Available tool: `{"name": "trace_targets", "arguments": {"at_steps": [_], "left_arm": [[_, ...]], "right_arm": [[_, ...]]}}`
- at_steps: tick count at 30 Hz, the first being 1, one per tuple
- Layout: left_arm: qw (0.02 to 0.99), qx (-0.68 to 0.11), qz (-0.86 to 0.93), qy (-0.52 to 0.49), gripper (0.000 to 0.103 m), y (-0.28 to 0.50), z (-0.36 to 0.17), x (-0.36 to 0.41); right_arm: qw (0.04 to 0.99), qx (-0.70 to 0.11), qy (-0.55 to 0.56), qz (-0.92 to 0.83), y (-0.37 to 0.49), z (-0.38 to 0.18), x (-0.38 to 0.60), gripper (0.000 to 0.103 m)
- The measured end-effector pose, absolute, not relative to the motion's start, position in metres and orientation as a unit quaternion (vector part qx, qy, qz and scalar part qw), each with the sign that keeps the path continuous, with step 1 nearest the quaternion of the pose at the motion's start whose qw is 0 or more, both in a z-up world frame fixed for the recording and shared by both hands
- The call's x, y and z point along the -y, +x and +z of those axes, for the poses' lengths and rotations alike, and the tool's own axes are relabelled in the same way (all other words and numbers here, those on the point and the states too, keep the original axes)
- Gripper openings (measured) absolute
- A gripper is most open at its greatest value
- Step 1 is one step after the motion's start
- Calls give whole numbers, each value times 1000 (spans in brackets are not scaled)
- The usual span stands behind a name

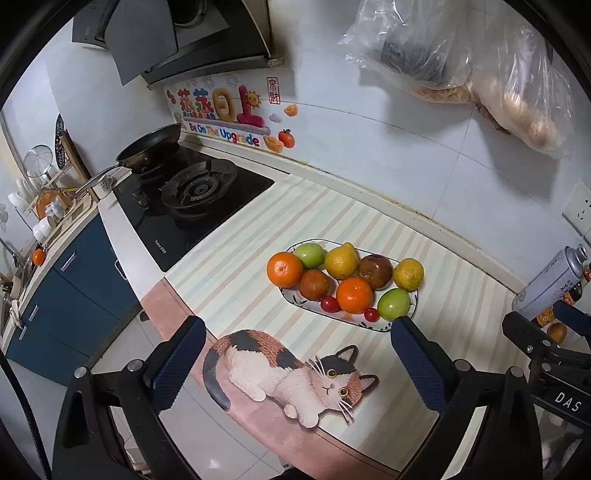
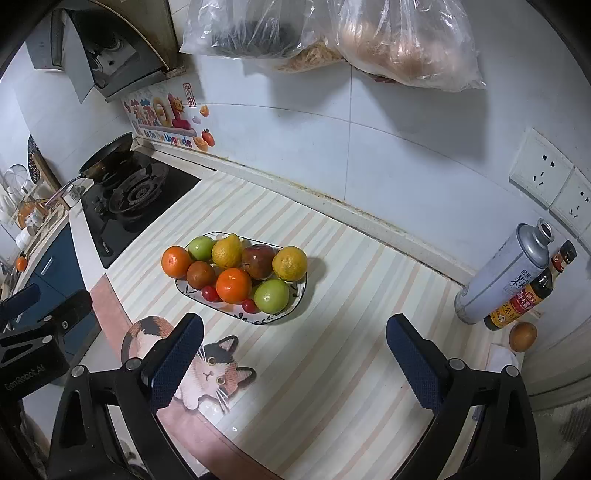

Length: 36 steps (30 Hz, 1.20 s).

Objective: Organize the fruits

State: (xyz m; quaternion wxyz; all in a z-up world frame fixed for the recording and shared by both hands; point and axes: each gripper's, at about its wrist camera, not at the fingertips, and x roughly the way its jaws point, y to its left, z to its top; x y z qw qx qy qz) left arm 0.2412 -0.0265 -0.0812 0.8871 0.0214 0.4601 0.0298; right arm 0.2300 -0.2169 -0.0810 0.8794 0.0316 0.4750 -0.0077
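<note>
On the striped table (image 2: 332,332), fruit heaps the plate (image 2: 295,301) mid-frame; both grippers' fingers (image 1: 177,365) (image 2: 413,363) hover apart, empty, presumably ready to pick.

Mixed fruits (image 2: 236,271) piled on oval plate (image 2: 295,301).

Striped mat (image 2: 332,332) w/ cat print (image 1: 295,373) covers counter. Left: gas hob (image 1: 192,199), pan (image 1: 151,146) on far burner, hood (image 1: 177,40) above. Wall: sticker (image 1: 225,114), sockets (image 2: 546,177), 2 plastic bags (image 2: 332,33) hanging. Right: canister (image 2: 506,269) touching sauce bottle (image 2: 524,295); egg (image 2: 522,336) near.
</note>
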Motion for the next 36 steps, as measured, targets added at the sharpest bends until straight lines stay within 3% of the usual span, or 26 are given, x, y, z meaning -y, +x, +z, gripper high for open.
{"name": "trace_targets", "arguments": {"at_steps": [36], "left_arm": [[885, -465, 28, 10, 103, 235, -79, 23]], "right_arm": [[880, -474, 30, 0, 224, -77, 215, 101]]}}
